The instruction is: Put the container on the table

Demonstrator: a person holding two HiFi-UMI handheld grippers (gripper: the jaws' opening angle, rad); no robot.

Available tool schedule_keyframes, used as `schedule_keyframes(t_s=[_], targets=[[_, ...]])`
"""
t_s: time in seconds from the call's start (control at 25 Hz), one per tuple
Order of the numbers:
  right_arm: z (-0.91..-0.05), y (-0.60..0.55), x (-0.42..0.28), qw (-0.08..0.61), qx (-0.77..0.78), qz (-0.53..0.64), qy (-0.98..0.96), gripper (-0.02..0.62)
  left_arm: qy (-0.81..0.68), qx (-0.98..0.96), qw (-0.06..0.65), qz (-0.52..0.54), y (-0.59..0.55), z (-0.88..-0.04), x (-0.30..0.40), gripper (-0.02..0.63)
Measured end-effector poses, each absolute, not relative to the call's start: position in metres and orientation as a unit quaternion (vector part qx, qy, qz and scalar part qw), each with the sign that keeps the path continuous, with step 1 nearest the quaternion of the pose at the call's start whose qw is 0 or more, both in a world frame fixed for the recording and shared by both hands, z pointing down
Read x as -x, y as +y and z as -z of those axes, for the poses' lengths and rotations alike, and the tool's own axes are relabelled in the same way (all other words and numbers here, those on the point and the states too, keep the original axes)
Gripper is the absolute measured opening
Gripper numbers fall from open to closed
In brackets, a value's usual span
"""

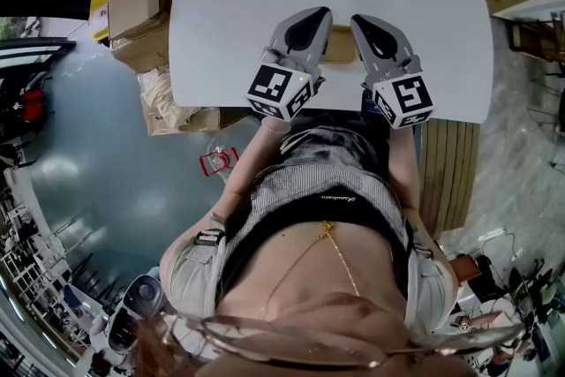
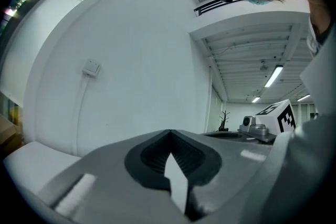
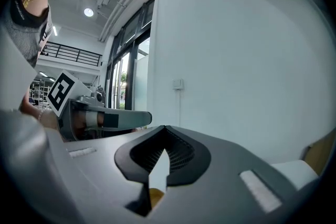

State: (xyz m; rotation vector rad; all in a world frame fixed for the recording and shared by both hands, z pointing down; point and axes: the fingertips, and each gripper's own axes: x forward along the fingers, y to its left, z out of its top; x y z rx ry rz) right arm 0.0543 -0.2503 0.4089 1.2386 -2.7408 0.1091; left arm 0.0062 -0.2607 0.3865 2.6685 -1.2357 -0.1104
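Hovering side by side over the near edge of the white table (image 1: 229, 13), both tools point away from the person toward its far side. The left gripper (image 1: 320, 16) has its jaws pressed together: in its own view the two dark pads meet at a point (image 2: 169, 134), and only a thin pale sliver shows below them, with nothing caught there. The right gripper (image 1: 360, 20) is the same, with its tips meeting (image 3: 165, 128) and nothing pinched. A small yellowish patch shows low in its slit, but I cannot tell what it is. Both gripper cameras look out at wall and ceiling, so neither tool is aimed down at the tabletop.

The likely container is a tan, box-like thing (image 1: 340, 47) in the gap between the two grippers, seen only in the head view. It seems to rest on the table's near middle, just beside each tool, though I cannot tell whether it touches either. Both grippers cover most of it, so its long axis cannot be read. It lies to the right of the left gripper and to the left of the right one, and neither is clearly nearer.

With neither tool holding it, the placing looks either done or not yet begun. Any grasp would first call for spreading a pair of jaws and tipping that tool down and inward.

Cardboard boxes (image 1: 137, 9) stand on the floor to the table's left.
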Motion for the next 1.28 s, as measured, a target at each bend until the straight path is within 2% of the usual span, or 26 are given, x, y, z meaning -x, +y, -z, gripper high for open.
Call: schedule_keyframes(t_s=[1.28], targets=[[-0.4099,-0.2484,-0.0548,0.076,-0.417,-0.045,-0.905,0.026,-0.413,-0.904,0.103,0.032,-0.2561,-0.3848,-0.0114,0.000]])
